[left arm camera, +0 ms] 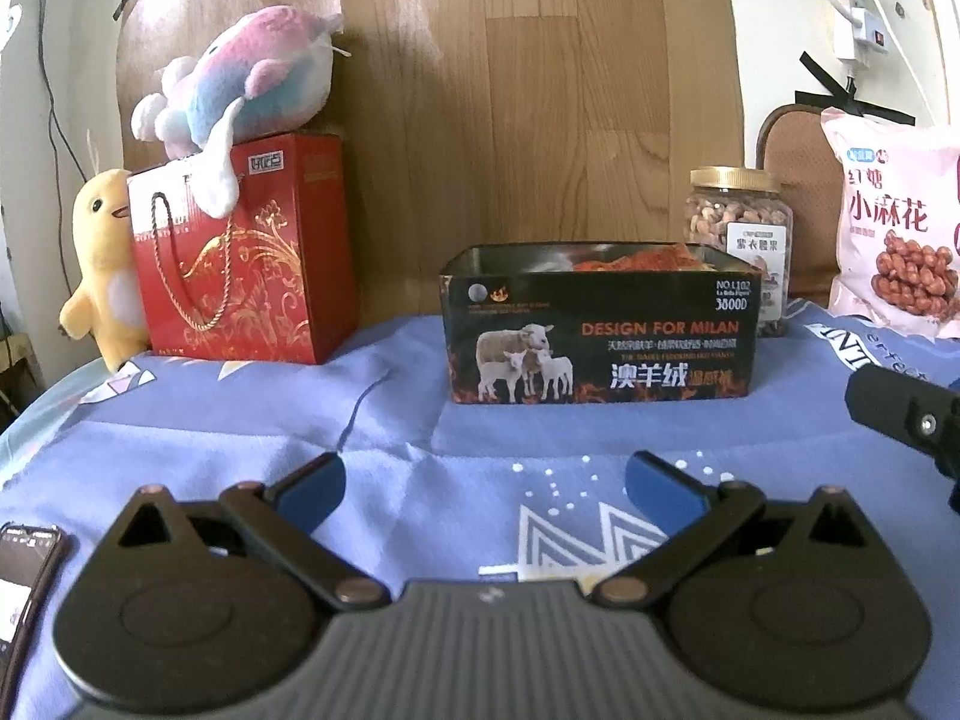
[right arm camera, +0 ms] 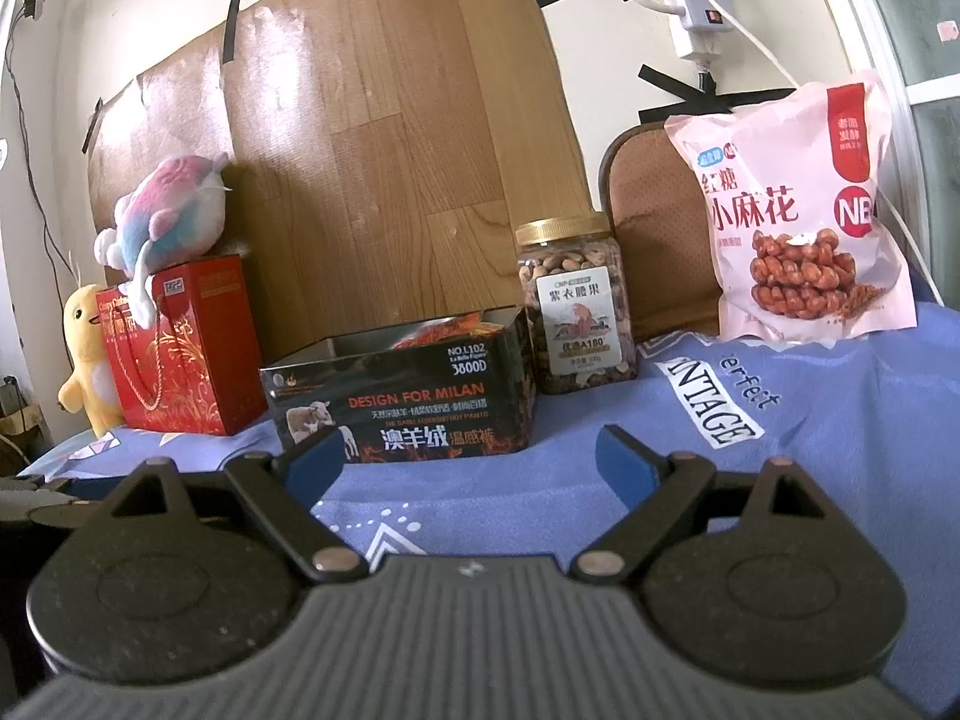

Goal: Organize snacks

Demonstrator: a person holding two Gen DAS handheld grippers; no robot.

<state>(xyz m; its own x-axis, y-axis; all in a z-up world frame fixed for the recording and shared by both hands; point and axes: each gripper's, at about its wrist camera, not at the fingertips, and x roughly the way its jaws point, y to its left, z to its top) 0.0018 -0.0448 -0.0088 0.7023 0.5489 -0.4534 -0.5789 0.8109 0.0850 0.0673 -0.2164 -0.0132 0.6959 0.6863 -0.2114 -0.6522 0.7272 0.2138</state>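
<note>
A black open-topped box point(left arm camera: 600, 336) point(right arm camera: 402, 402) printed with sheep stands on the blue cloth, and an orange-red snack pack point(left arm camera: 642, 257) point(right arm camera: 444, 324) shows above its rim. A clear nut jar point(left arm camera: 741, 240) point(right arm camera: 576, 306) with a gold lid stands behind the box's right end. A pink bag of twisted snacks point(left arm camera: 900, 228) point(right arm camera: 804, 222) leans upright at the far right. My left gripper point(left arm camera: 483, 489) hovers open, in front of the box, nothing between its blue pads. My right gripper point(right arm camera: 465, 465) is open too, empty, in front of the box and jar.
A red gift bag point(left arm camera: 240, 252) point(right arm camera: 180, 348) stands at the left with a pink-blue plush point(left arm camera: 240, 78) on top and a yellow plush point(left arm camera: 102, 264) beside it. A wood-pattern board point(left arm camera: 528, 120) backs the scene. A phone point(left arm camera: 24, 570) lies at the near left. Wall cables point(right arm camera: 696, 12) hang top right.
</note>
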